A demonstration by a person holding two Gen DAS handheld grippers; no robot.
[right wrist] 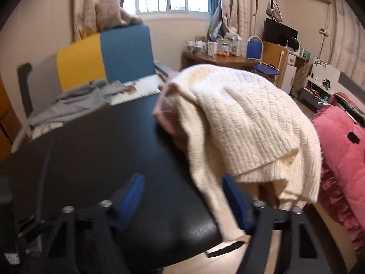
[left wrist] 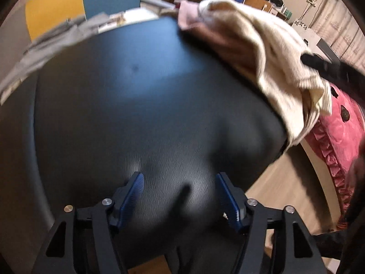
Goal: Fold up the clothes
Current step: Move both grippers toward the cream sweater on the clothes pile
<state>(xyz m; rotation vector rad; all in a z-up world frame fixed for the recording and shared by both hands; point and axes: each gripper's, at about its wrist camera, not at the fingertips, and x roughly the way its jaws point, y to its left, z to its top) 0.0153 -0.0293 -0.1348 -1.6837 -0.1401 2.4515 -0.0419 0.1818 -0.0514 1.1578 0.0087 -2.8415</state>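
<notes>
A cream knitted sweater (right wrist: 241, 123) lies heaped on the right side of a black table (right wrist: 109, 141), part of it hanging over the edge. A pink garment (right wrist: 166, 118) shows under its left side. In the left wrist view the same sweater (left wrist: 269, 52) sits at the far right of the table (left wrist: 136, 114), with the pink garment (left wrist: 187, 16) behind it. My left gripper (left wrist: 180, 180) is open over bare table, well short of the sweater. My right gripper (right wrist: 183, 182) is open, and a hanging fold of the sweater lies between its fingers.
A grey cloth (right wrist: 75, 105) lies on a sofa with yellow and blue cushions (right wrist: 102, 57) behind the table. A pink ruffled bed cover (right wrist: 342, 159) is at the right. A cluttered wooden desk (right wrist: 219, 59) and blue chair (right wrist: 255, 48) stand farther back. Wooden floor shows below the table edge.
</notes>
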